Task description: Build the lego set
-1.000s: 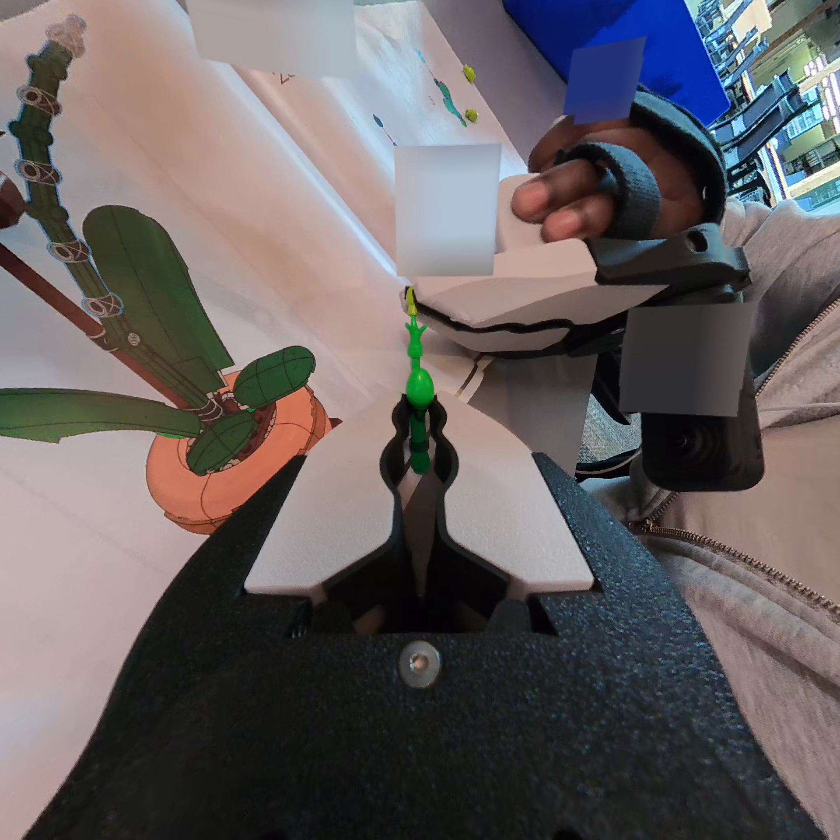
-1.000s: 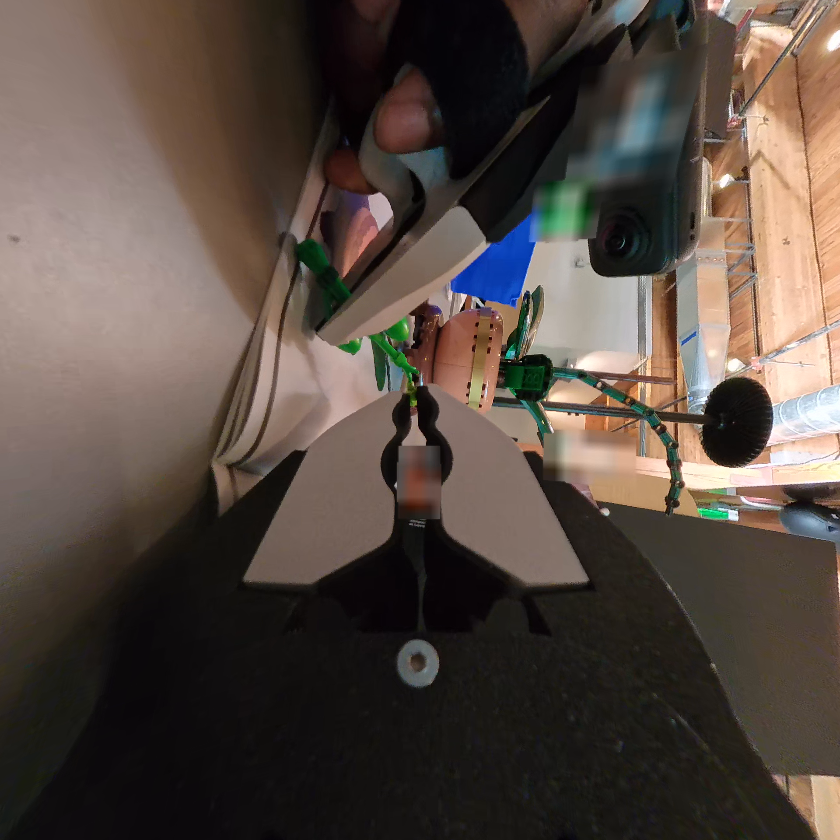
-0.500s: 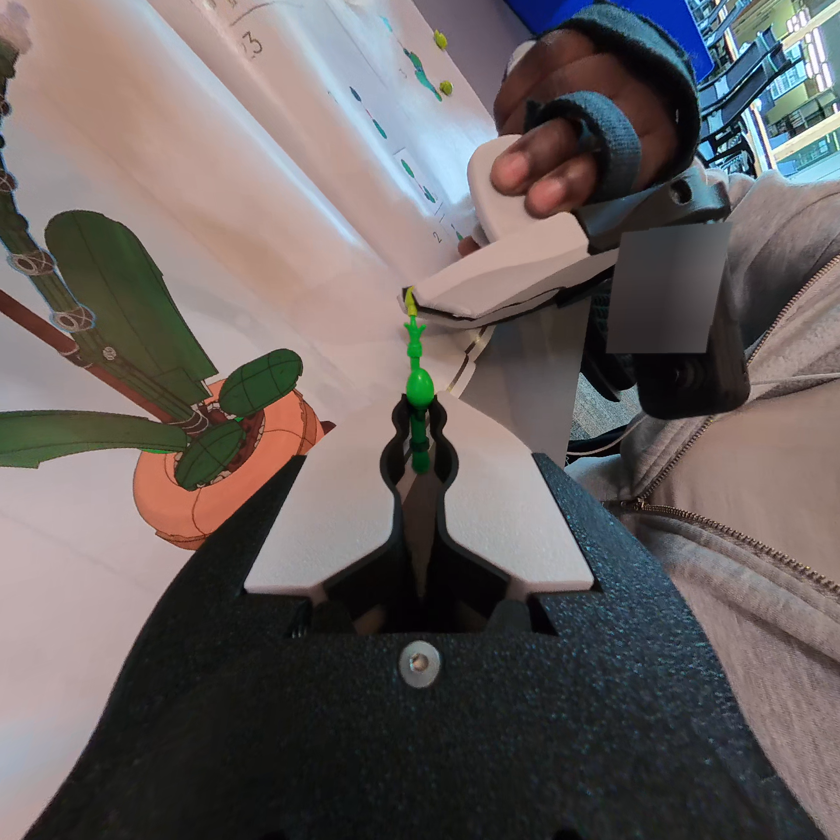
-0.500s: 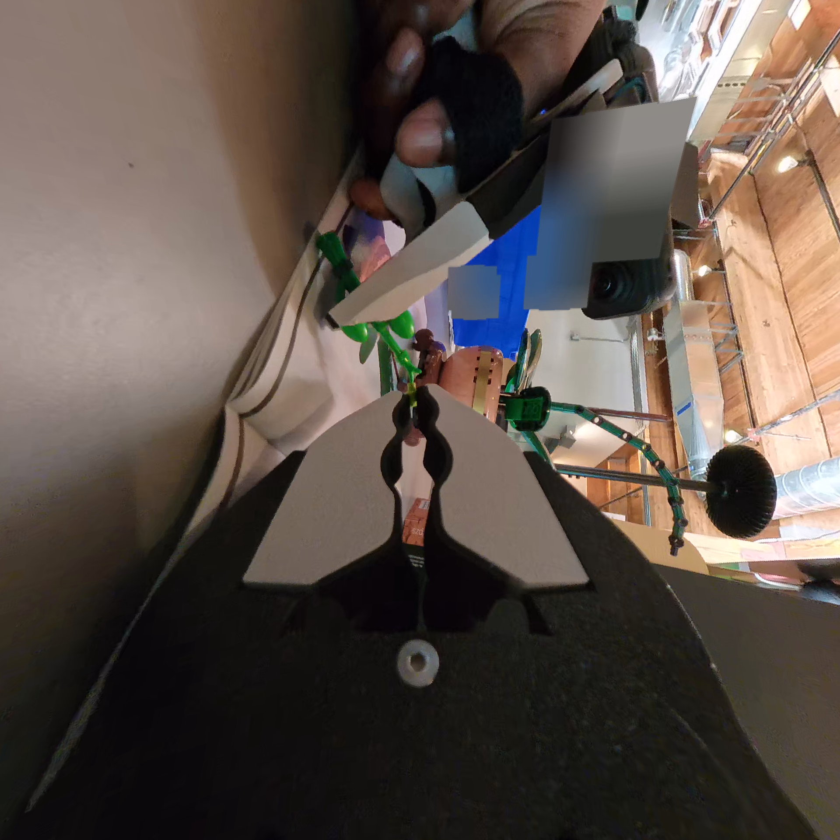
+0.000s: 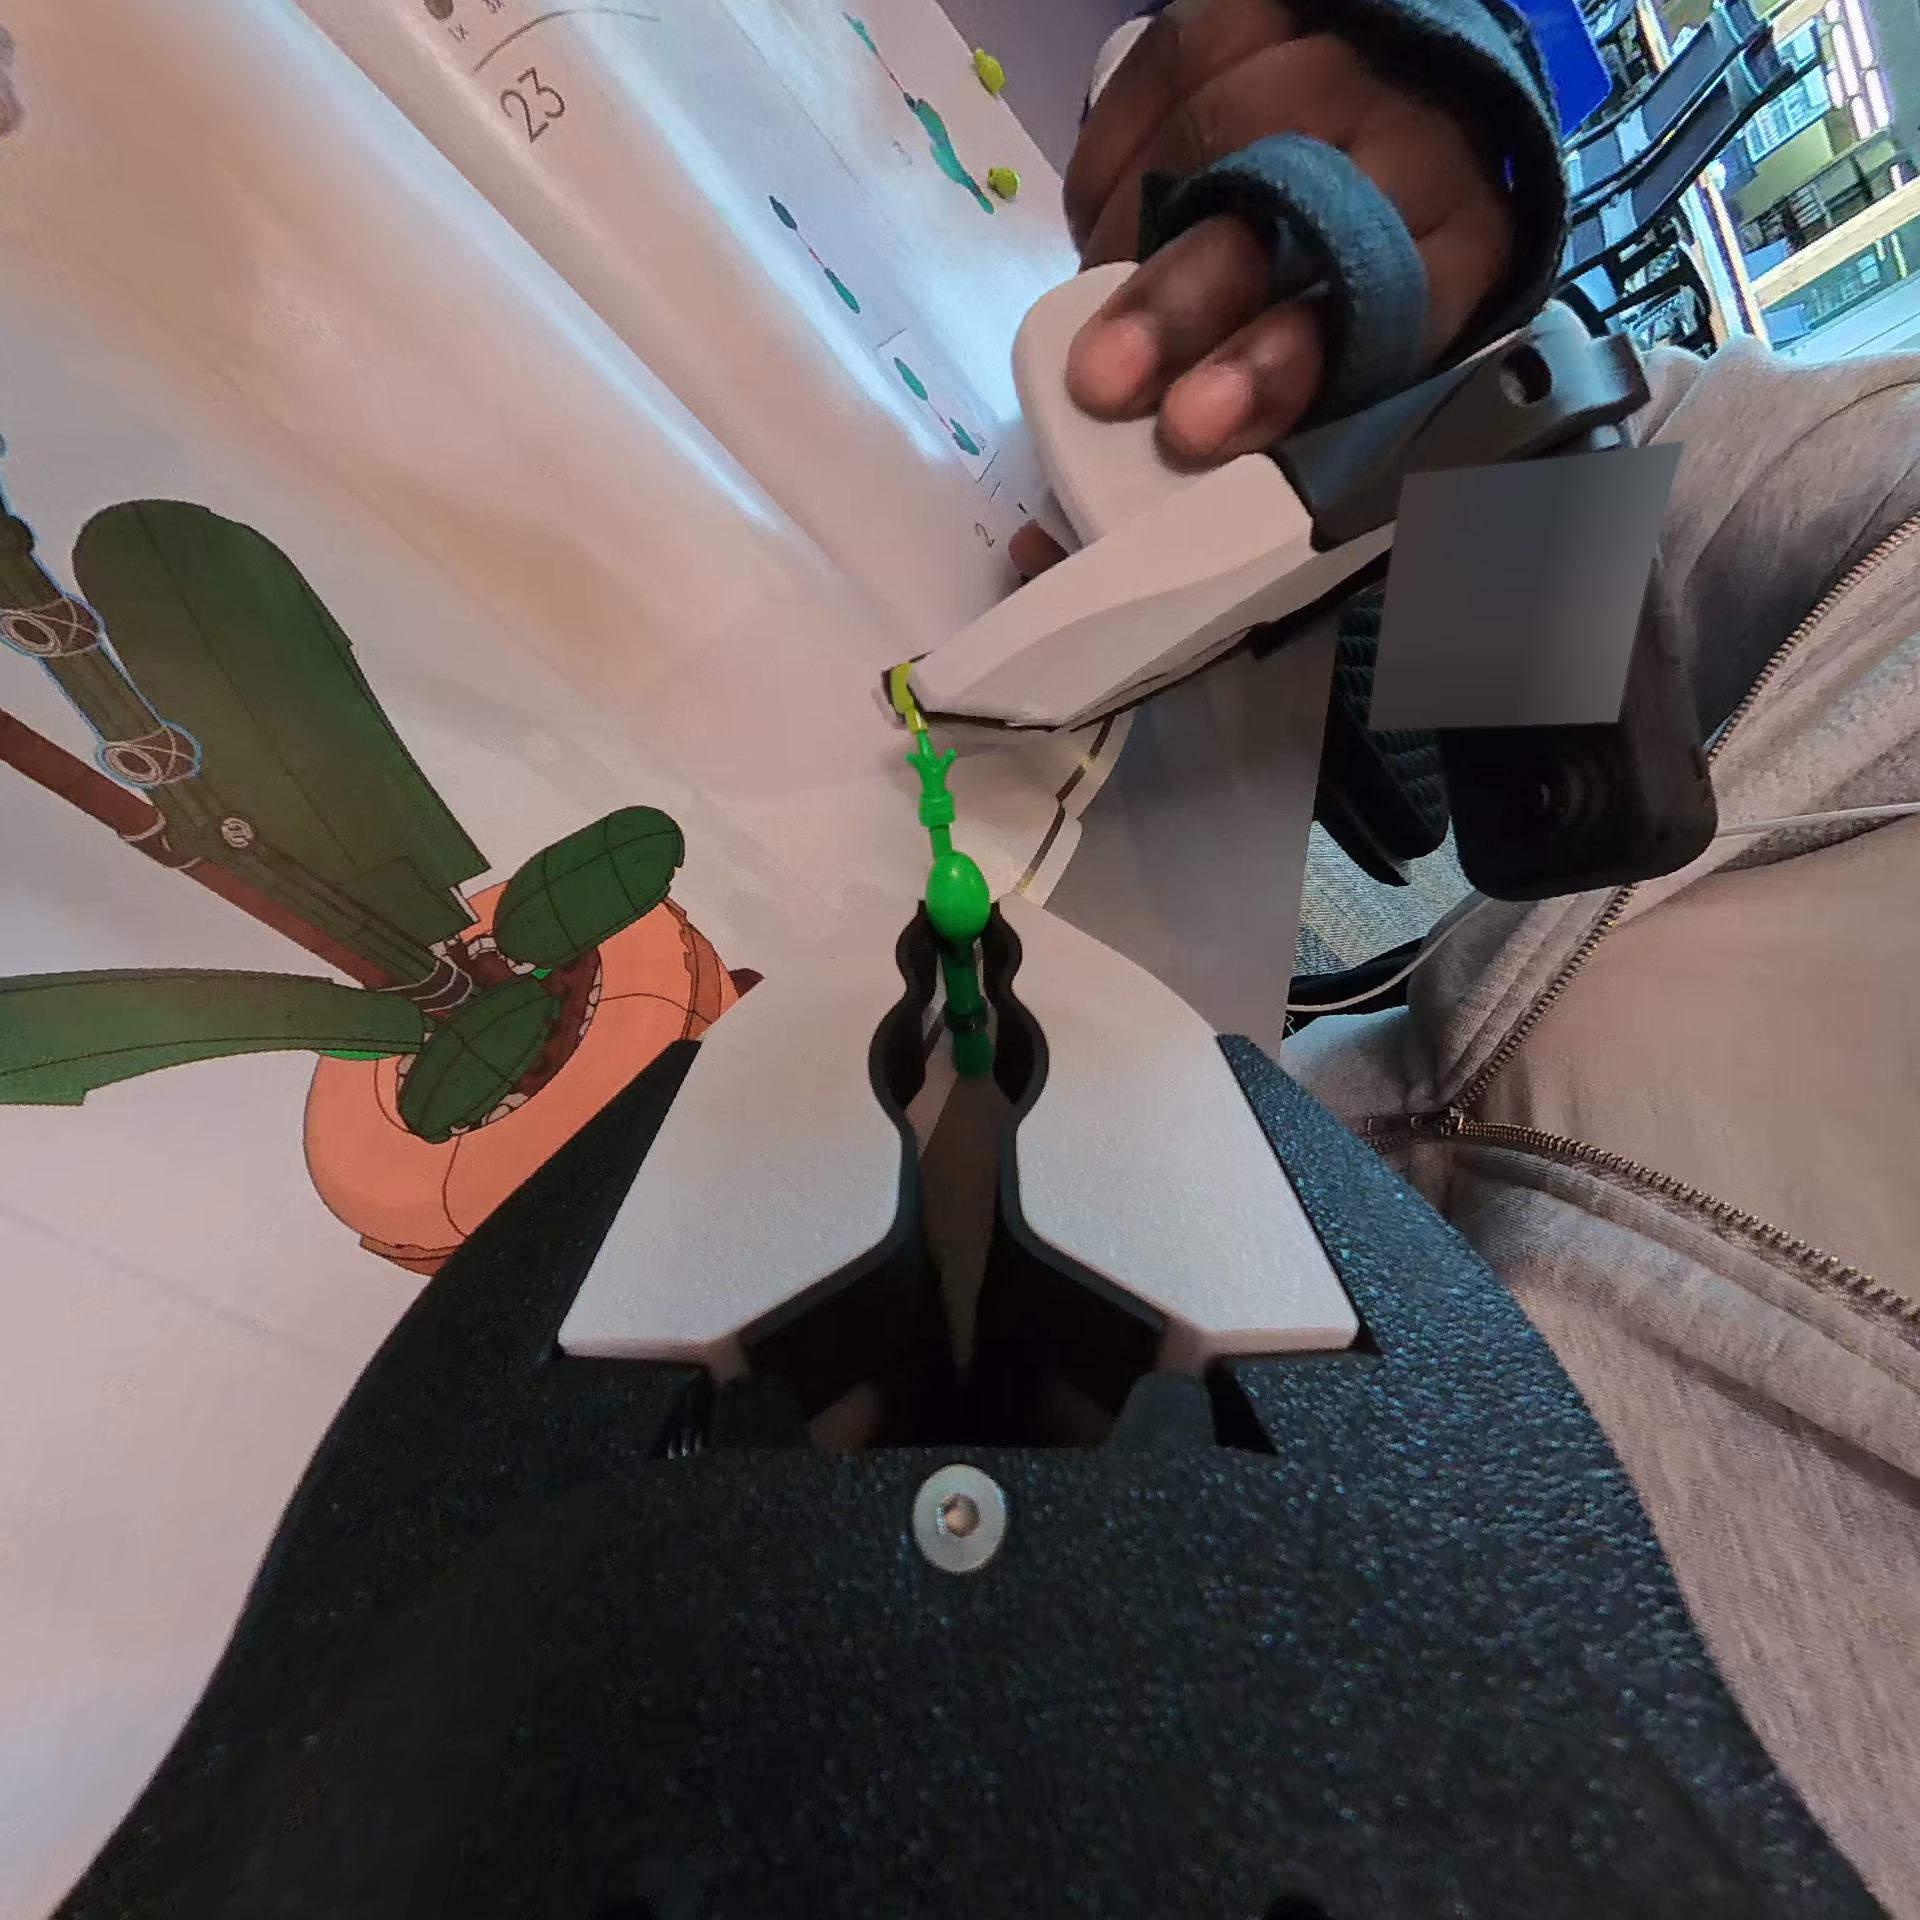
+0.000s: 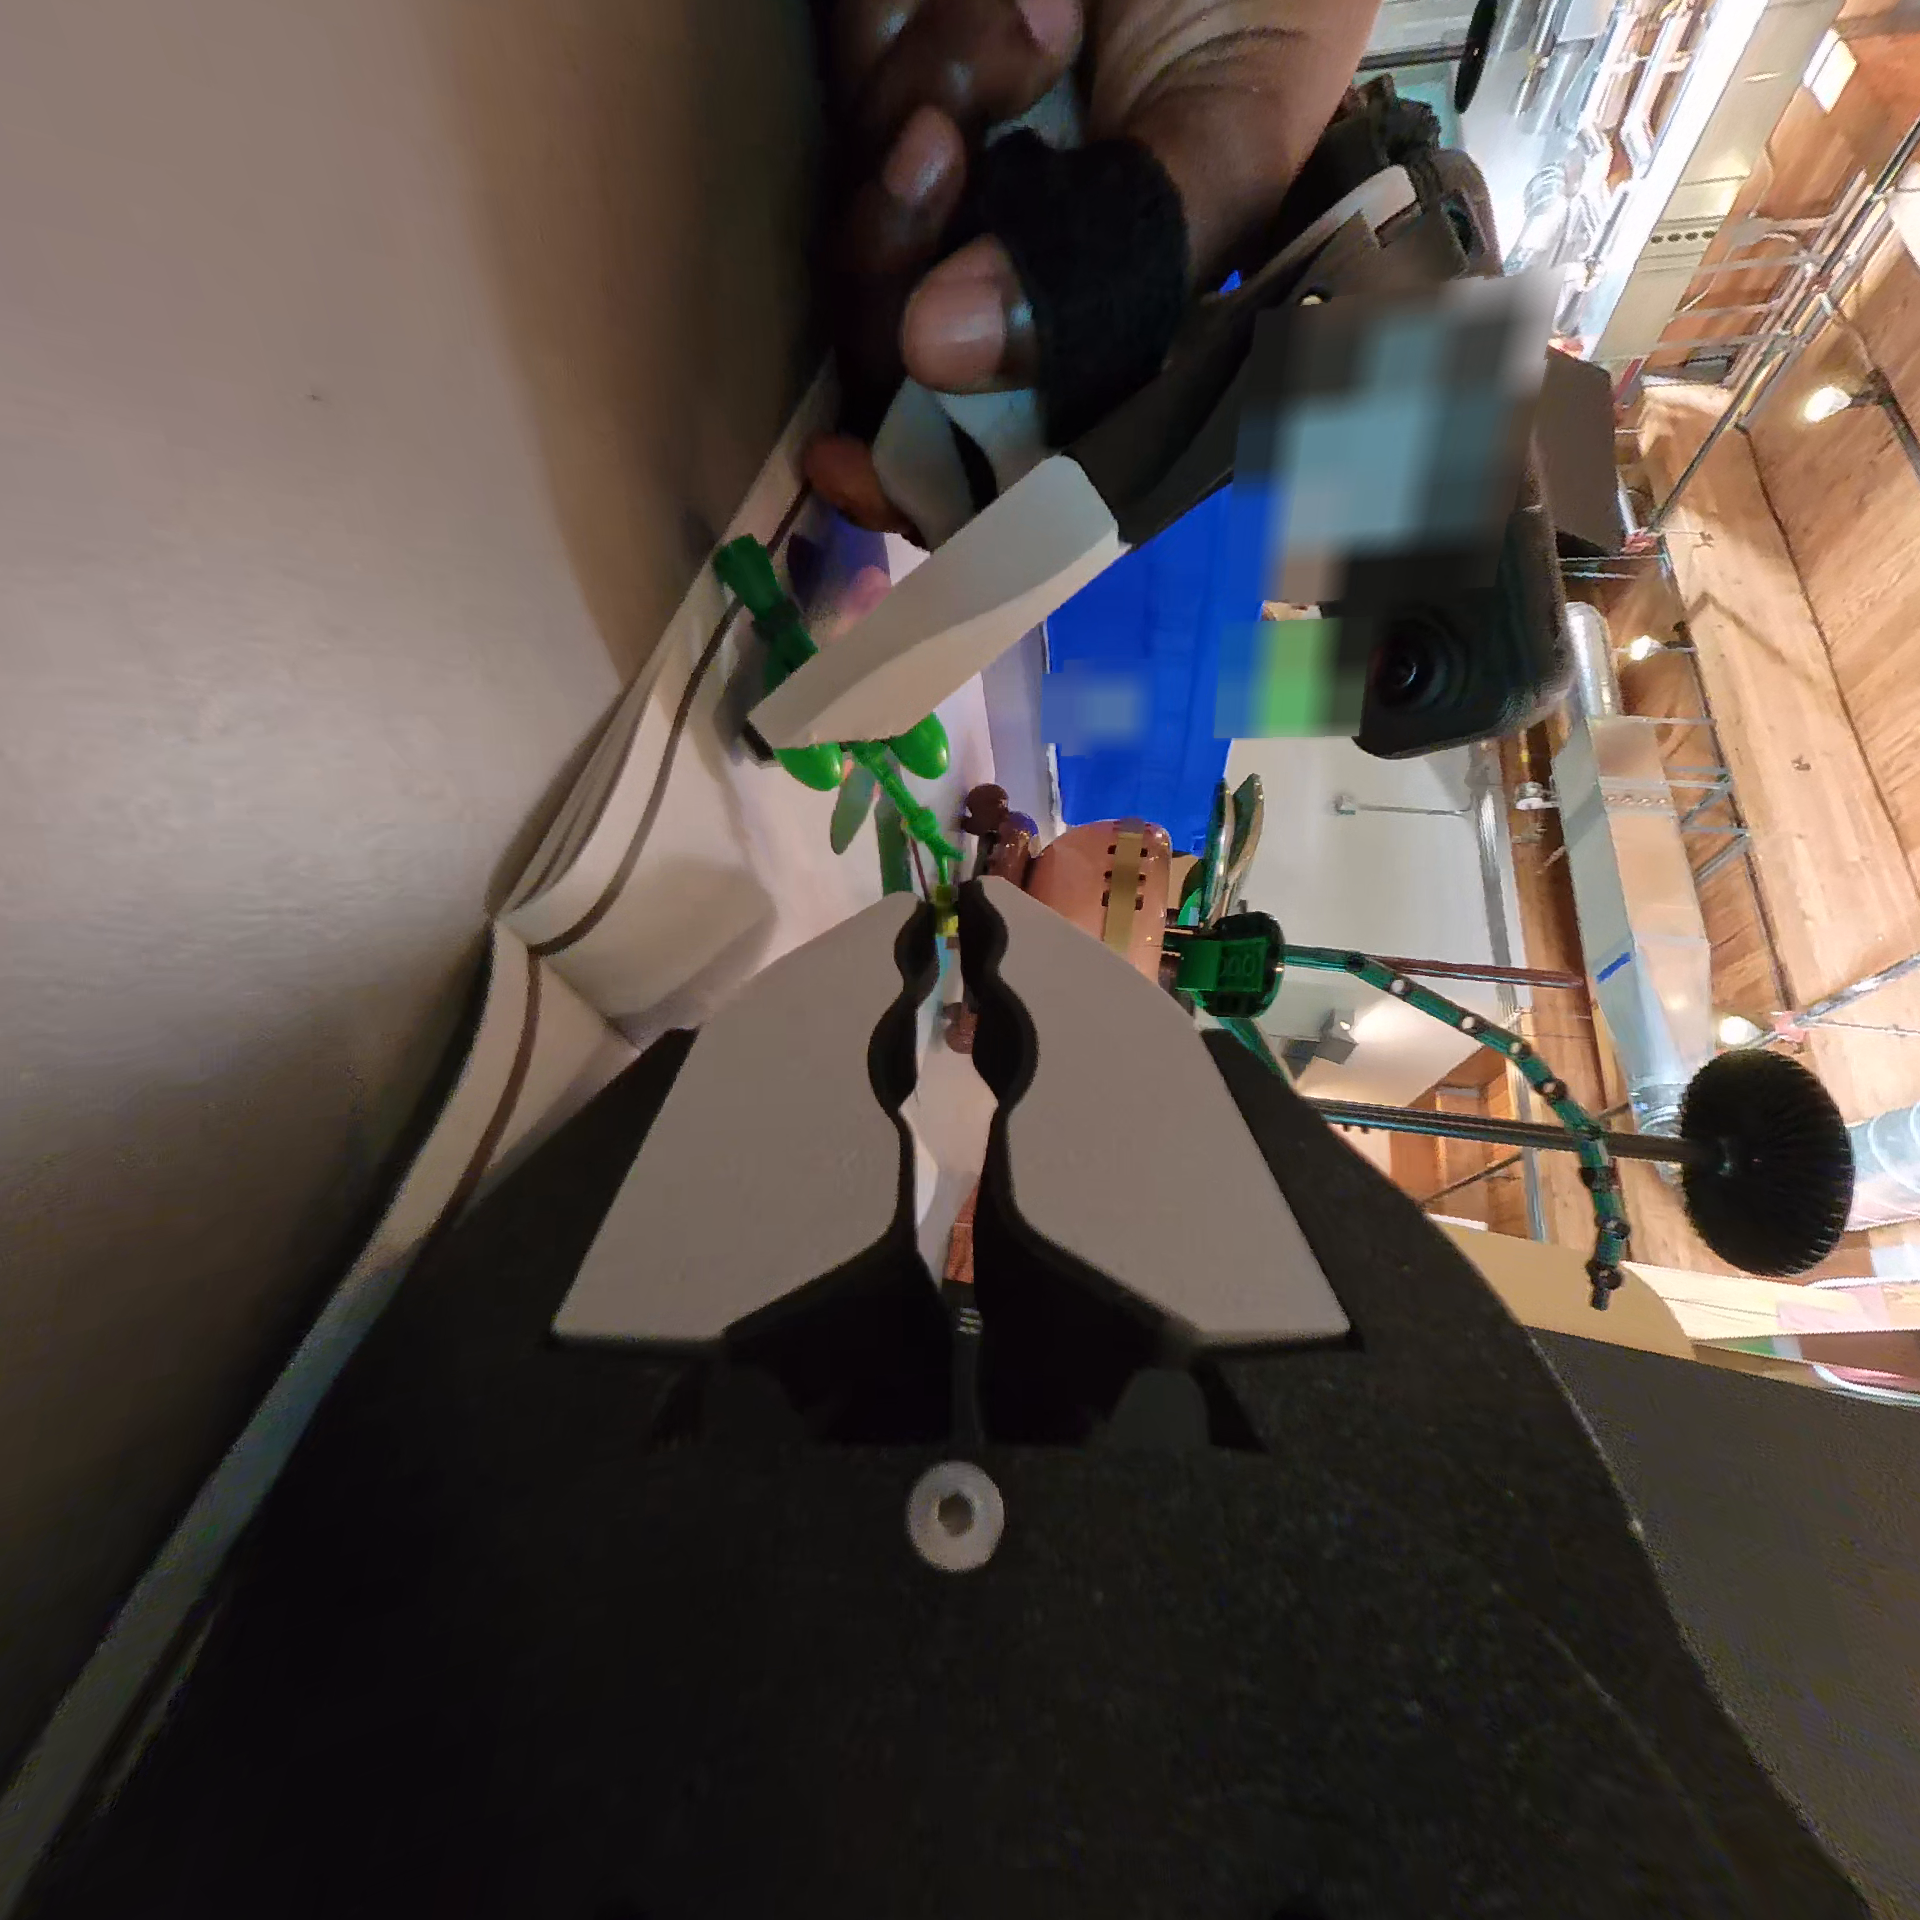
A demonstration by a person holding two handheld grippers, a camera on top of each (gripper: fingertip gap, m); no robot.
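Observation:
My left gripper [image 5: 956, 920] is shut on a bright green stem with a bud [image 5: 956, 883], held upright in front of the instruction booklet [image 5: 436, 416]. My right gripper [image 5: 912, 704] comes in from the right and is shut on a tiny yellow-green piece [image 5: 902, 686], which meets the stem's forked top. In the right wrist view, my right gripper [image 6: 948, 902] pinches the yellow-green piece [image 6: 943, 920]. The green stem [image 6: 894, 784] runs up to my left gripper [image 6: 774, 732].
The booklet page shows a drawn plant in an orange pot [image 5: 468, 1132]. A partly built plant model with a brown pot [image 6: 1101, 883], a curved green stalk [image 6: 1507, 1049] and a black round piece [image 6: 1766, 1158] stands behind. A person's grey hooded top [image 5: 1662, 1143] is at the right. Left tips to right tips: about 4 cm.
Both grippers have tilted and drawn closer together while keeping their pieces. The right gripper's hand now looms larger and higher in the left wrist view. The booklet has slid across the view.

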